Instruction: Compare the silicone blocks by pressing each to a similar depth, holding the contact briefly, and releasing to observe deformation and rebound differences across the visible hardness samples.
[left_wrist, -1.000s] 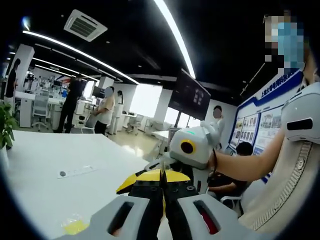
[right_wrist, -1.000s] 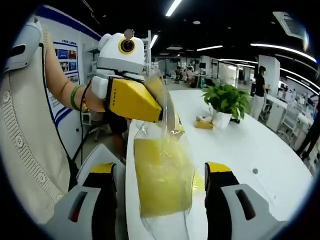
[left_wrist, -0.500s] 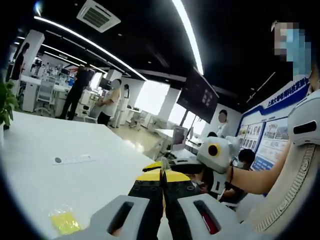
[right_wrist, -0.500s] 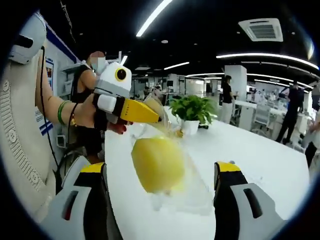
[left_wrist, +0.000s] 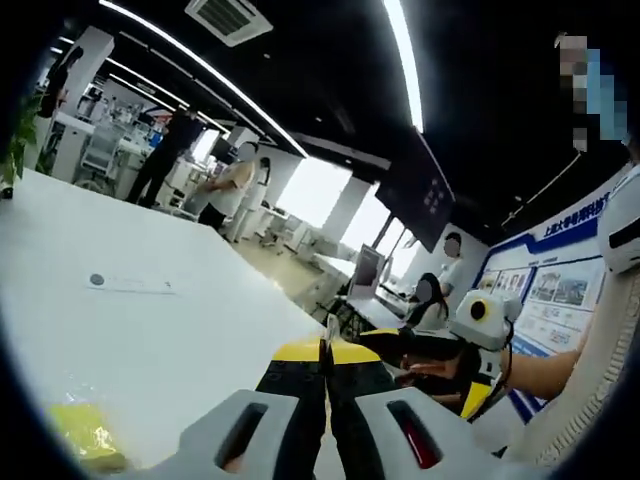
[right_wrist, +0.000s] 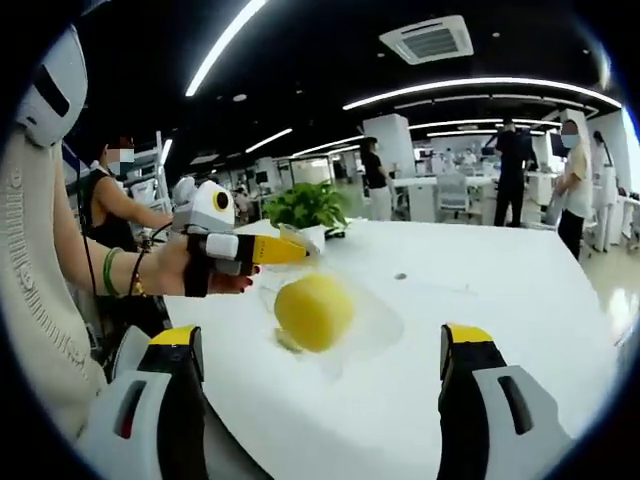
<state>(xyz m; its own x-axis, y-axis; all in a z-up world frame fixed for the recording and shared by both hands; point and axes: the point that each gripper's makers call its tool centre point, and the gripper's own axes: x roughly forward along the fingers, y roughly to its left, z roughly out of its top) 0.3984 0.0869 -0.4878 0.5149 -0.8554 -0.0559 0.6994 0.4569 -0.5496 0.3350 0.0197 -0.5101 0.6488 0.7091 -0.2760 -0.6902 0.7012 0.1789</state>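
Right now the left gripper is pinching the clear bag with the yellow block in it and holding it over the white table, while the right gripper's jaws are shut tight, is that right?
Not quite: the right gripper stands open, its jaws wide apart in the right gripper view. The rest holds: the left gripper pinches the clear bag with the yellow block over the white table.
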